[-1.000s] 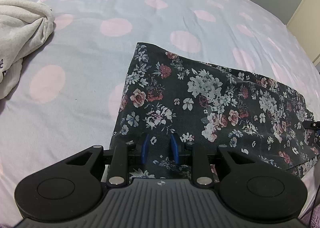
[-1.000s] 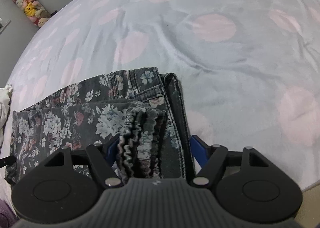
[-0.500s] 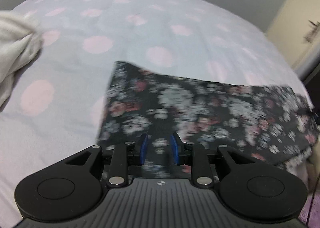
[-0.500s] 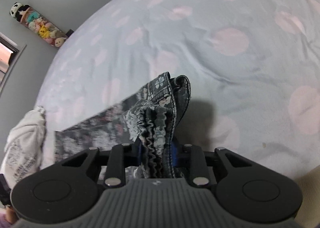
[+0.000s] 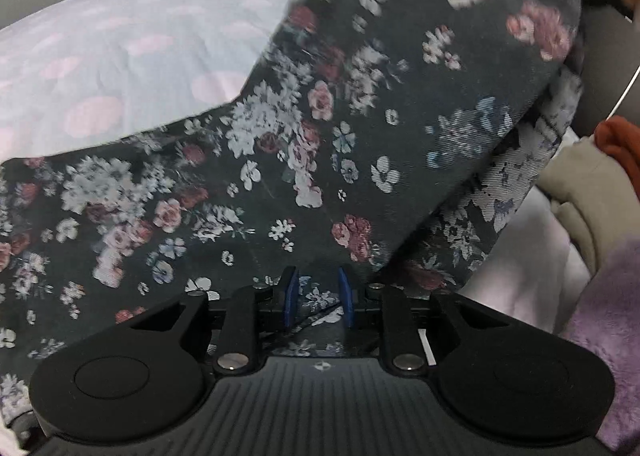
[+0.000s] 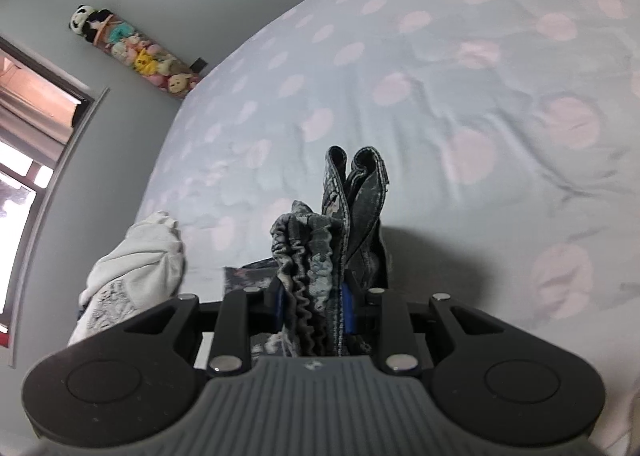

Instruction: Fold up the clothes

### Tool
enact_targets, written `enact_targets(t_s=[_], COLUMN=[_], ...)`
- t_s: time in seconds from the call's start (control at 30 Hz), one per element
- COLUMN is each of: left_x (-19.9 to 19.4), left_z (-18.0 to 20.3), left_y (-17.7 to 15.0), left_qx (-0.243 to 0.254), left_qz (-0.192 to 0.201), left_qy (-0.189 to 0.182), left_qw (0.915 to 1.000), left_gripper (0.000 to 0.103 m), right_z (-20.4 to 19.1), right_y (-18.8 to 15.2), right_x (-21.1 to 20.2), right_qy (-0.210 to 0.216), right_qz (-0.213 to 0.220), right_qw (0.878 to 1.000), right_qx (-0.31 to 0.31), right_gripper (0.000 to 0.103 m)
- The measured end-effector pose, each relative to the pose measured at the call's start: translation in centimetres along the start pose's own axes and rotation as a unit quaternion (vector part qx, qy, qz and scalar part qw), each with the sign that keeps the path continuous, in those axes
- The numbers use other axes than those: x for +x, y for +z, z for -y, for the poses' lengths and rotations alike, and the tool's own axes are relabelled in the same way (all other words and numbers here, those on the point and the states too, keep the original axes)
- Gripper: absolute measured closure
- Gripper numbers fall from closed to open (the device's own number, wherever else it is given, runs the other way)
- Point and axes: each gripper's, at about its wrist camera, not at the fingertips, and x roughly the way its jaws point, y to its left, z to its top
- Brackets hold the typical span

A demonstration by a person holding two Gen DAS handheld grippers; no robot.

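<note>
The right gripper (image 6: 314, 306) is clamped on the bunched waistband end of the floral trousers (image 6: 320, 240); a second ago its jaws stood wide around that end, which lay flat on the bed (image 6: 460, 96). That end has since been lifted clear of the sheet, as is shown by the shadow cast below it and by the wider sweep of bed, wall and window now seen past it. The elastic gathers and the denim-like hems stand up between the blue pads.

The left gripper (image 5: 318, 302) is set over the other part of the trousers (image 5: 280, 176), with cloth between its narrowly spaced pads (image 5: 290, 296); its jaws are closing a little further. Whether the cloth is truly pinched or only lies under the pads cannot be told. A second ago the garment was seen there as a flat strip across the bed; now the far portion is raised and swung over toward this gripper, filling the upper right of the left view, blurred by motion. The white garment (image 6: 132, 268) is left in a heap on the bed beside the trousers.

The change is judged to be the start of a fold: one end is being carried over the other while the near end is held down. The fold is not yet laid. Other clothes (image 5: 608, 316) are seen at the right edge of the left view.
</note>
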Motion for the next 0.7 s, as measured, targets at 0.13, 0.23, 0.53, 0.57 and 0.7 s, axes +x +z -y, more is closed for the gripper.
enact_targets(t_s=[0.13, 0.23, 0.53, 0.57, 0.7], left_x=[0.3, -2.0, -10.1, -10.5, -11.9], left_z=[-0.5, -1.6, -12.1, -13.1, -15.2], left_y=[-0.2, 0.1, 1.8, 1.7, 0.7], left_qx=[0.003, -0.012, -0.078, -0.089, -0.118], left_qz=[-0.007, 0.005, 0.050, 0.050, 0.045], left_qy=[-0.010, -0.018, 0.102, 0.114, 0.131], left_qw=[0.9999, 0.9998, 0.9904, 0.9882, 0.9833], left_gripper=[0.084, 0.084, 0.084, 0.084, 0.084], right_z=[-0.8, -1.4, -6.5, -7.2, -10.1], right_y=[-0.7, -0.9, -2.5, -2.8, -4.2], right_x=[1.3, 2.1, 7.2, 8.0, 11.8], right_qy=[0.016, 0.040, 0.069, 0.072, 0.064], right_qz=[-0.014, -0.016, -0.035, -0.040, -0.057], right_qw=[1.000, 0.999, 0.997, 0.997, 0.996], right_qx=[0.008, 0.020, 0.014, 0.012, -0.009], right_gripper=[0.074, 0.074, 0.074, 0.074, 0.074])
